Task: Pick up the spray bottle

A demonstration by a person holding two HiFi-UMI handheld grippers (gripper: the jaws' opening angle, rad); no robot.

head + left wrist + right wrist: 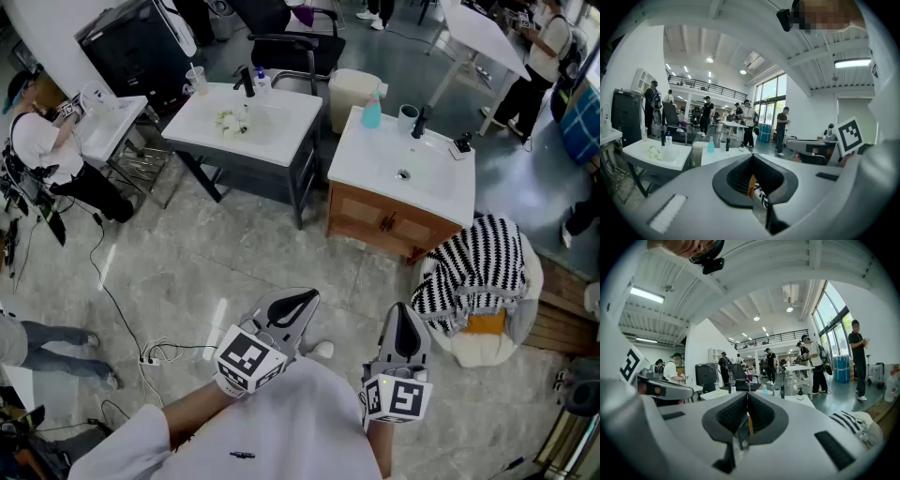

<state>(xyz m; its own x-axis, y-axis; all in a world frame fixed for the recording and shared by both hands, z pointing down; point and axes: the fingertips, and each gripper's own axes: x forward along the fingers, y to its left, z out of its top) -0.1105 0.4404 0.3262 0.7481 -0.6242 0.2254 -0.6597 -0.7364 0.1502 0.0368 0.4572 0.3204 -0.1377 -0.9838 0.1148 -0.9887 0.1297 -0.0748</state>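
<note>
L gripper (302, 300) – jaws shut, nothing in them, held near the body above the floor (262, 253). Teal spray bottle (372, 111) stands upright at the back-left of the wood vanity top (370, 169), well ahead of both tools. R gripper (404, 317) – jaws together, empty too.

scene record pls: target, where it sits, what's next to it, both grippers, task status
target: teal spray bottle, upright
location: far left corner of the white sink top on the wooden cabinet, as the head view shows it
neighbours: cup and black faucet just to its right
left gripper: jaws together, nothing between them, well short of the bottle
right gripper: jaws together, nothing between them, also well short
task status: bottle not yet touched
</note>
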